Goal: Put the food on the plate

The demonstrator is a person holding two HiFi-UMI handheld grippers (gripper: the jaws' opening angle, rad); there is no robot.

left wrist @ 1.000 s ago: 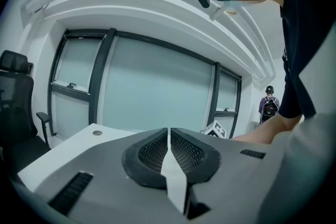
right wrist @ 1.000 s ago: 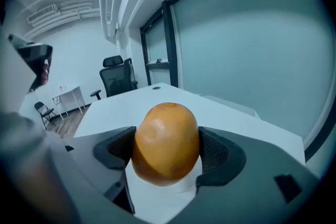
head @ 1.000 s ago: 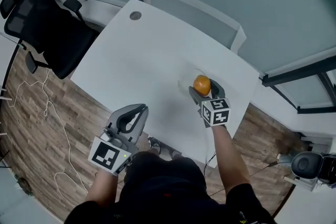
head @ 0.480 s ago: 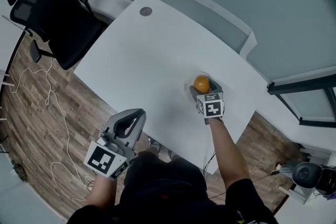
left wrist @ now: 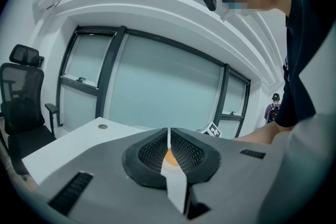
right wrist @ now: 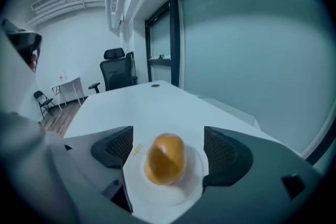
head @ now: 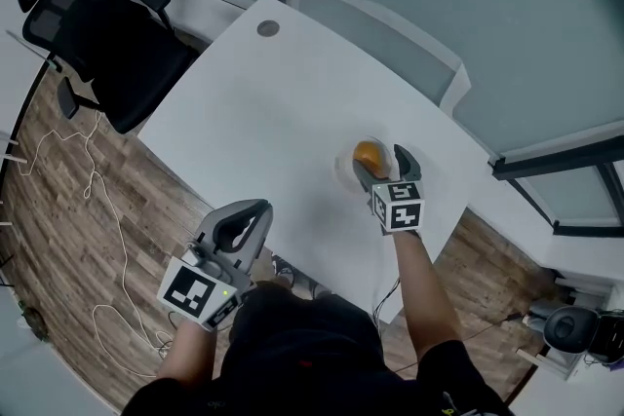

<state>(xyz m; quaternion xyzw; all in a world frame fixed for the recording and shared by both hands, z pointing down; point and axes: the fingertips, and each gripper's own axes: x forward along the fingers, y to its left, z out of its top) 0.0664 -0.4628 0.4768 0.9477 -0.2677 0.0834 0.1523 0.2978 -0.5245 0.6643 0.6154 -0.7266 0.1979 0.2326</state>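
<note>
An orange-brown bun (head: 369, 155) lies on a small white plate (head: 344, 169) near the table's right edge. My right gripper (head: 382, 161) is open, its jaws standing on either side of the bun without touching it. In the right gripper view the bun (right wrist: 165, 159) sits in the middle of the plate (right wrist: 185, 192), with the right gripper (right wrist: 169, 149) spread wide around it. My left gripper (head: 244, 227) is shut and empty, held off the table's near edge by the person's body. In the left gripper view the left gripper (left wrist: 169, 145) shows only a thin slit between its jaws.
The white table (head: 263, 122) has a round cable port (head: 267, 28) at its far corner. A black office chair (head: 93, 34) stands at the left on the wooden floor. Glass walls run behind the table.
The right gripper's jaws have spread apart and the bun now rests on the plate between them. The left gripper has hardly moved.
</note>
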